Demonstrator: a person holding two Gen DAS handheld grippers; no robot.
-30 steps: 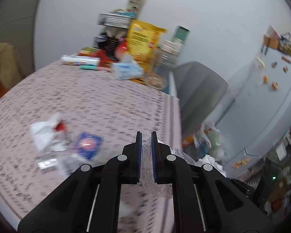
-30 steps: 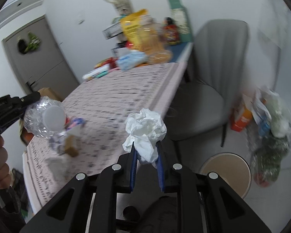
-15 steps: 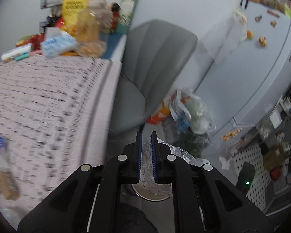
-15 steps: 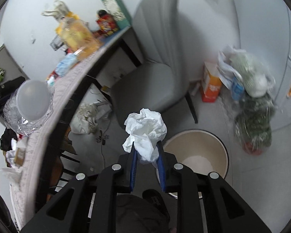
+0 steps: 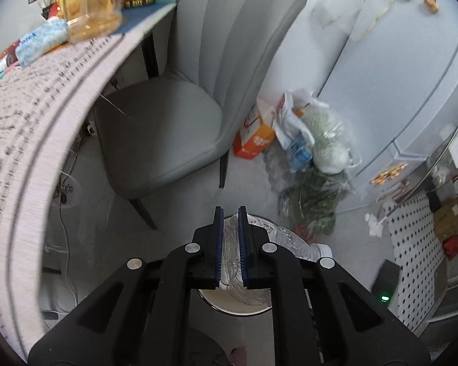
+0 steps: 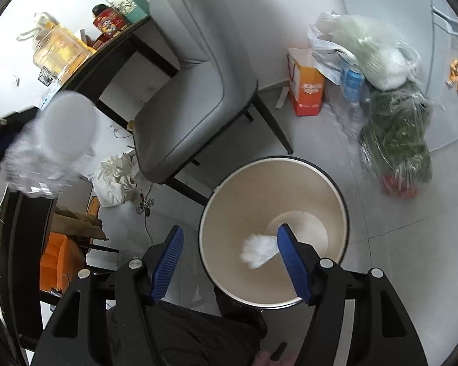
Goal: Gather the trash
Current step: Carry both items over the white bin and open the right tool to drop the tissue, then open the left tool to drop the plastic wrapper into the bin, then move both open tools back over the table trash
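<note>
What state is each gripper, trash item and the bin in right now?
Left gripper: shut on the crushed plastic bottle, held above the bin.
Right gripper: fingers wide open, holding nothing.
Crumpled tissue: released, inside the bin.
Trash bin: upright, uncovered, holding only the tissue as far as the view shows.
Grey chair: upright, seat unoccupied.

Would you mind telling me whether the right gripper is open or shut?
Open: the right gripper has its blue pads spread wide above the trash bin, with the crumpled tissue inside it.
</note>
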